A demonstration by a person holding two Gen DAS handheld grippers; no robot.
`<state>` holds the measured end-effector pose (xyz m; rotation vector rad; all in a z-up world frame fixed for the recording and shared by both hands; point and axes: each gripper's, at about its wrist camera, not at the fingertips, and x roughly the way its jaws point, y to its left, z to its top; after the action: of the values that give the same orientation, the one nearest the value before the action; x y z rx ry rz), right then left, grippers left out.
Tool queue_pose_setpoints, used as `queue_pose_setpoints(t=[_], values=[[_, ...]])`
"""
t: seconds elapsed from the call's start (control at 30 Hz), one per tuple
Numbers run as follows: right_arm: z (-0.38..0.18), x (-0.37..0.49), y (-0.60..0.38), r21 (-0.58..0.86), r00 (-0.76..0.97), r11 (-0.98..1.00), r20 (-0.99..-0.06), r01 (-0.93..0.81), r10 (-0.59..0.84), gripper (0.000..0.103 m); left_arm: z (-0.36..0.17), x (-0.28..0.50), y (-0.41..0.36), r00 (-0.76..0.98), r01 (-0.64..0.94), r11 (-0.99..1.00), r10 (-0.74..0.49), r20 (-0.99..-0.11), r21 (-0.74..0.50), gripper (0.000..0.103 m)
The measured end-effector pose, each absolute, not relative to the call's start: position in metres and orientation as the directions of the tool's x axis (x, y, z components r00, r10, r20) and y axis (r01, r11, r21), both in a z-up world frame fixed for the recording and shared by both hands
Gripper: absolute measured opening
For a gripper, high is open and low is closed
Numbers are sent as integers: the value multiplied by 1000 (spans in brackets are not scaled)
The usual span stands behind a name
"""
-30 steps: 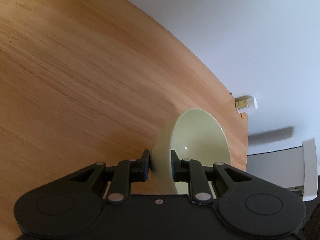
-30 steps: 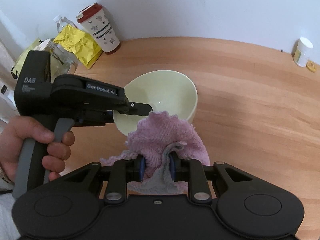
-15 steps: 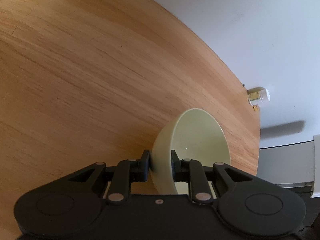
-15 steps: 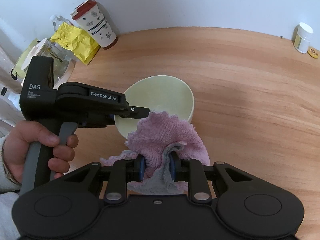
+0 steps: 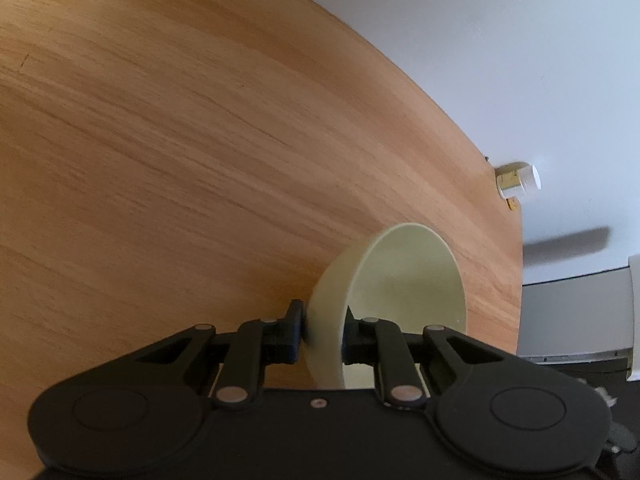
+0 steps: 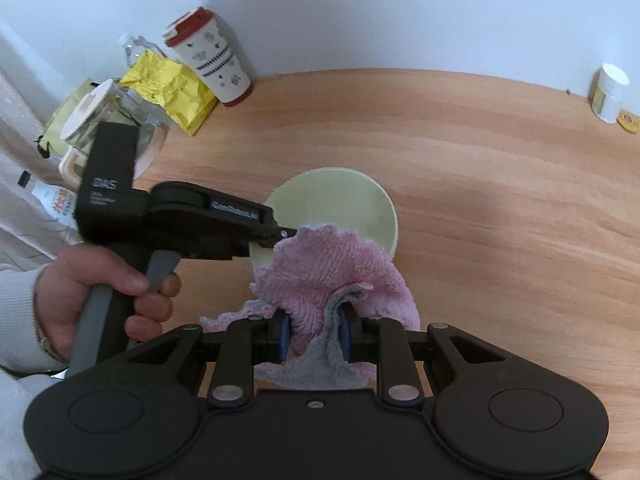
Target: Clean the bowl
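Observation:
A pale green bowl (image 5: 404, 292) is gripped by its near rim in my left gripper (image 5: 323, 334), one finger outside and one inside. In the right wrist view the same bowl (image 6: 340, 200) sits low over the wooden table, with the left gripper (image 6: 286, 236) clamped on its left rim. My right gripper (image 6: 314, 336) is shut on a pink and grey cloth (image 6: 332, 268). The cloth bunches up in front of the bowl's near rim and hides part of it.
At the back left stand a red-lidded paper cup (image 6: 210, 60), a yellow crumpled bag (image 6: 172, 88), a glass jar (image 6: 104, 120) and bottles. A small white jar (image 6: 610, 92) stands at the back right by the wall and also shows in the left wrist view (image 5: 518, 180).
The right gripper with the cloth has pulled back and up, so the bowl looks smaller and farther. The left gripper keeps its hold on the bowl and has tilted slightly.

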<state>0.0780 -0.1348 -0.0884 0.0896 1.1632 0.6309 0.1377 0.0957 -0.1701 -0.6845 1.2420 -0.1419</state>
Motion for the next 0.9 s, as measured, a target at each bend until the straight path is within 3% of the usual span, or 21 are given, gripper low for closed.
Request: queue_pose_setpoints(t=[0.27, 0.57, 0.7, 0.8, 0.9], values=[[-81, 94, -131, 348, 303, 831, -813, -434, 498, 27, -170, 134, 103, 341, -255, 785, -474, -812, -565, 15], [-98, 110, -87, 161, 345, 791, -836, -590, 427, 27, -167, 135, 111, 344, -238, 779, -491, -800, -580, 16], [-112, 113, -67, 86, 334, 754, -860, -651, 386, 27, -165, 135, 116, 346, -239, 790, -475, -809, -565, 40], [-122, 114, -59, 71, 315, 738, -874, -671, 370, 27, -161, 135, 120, 346, -221, 811, -453, -822, -541, 47], [-132, 116, -52, 58, 302, 729, -885, -682, 353, 27, -152, 137, 120, 337, -165, 866, -401, -852, -473, 63]])
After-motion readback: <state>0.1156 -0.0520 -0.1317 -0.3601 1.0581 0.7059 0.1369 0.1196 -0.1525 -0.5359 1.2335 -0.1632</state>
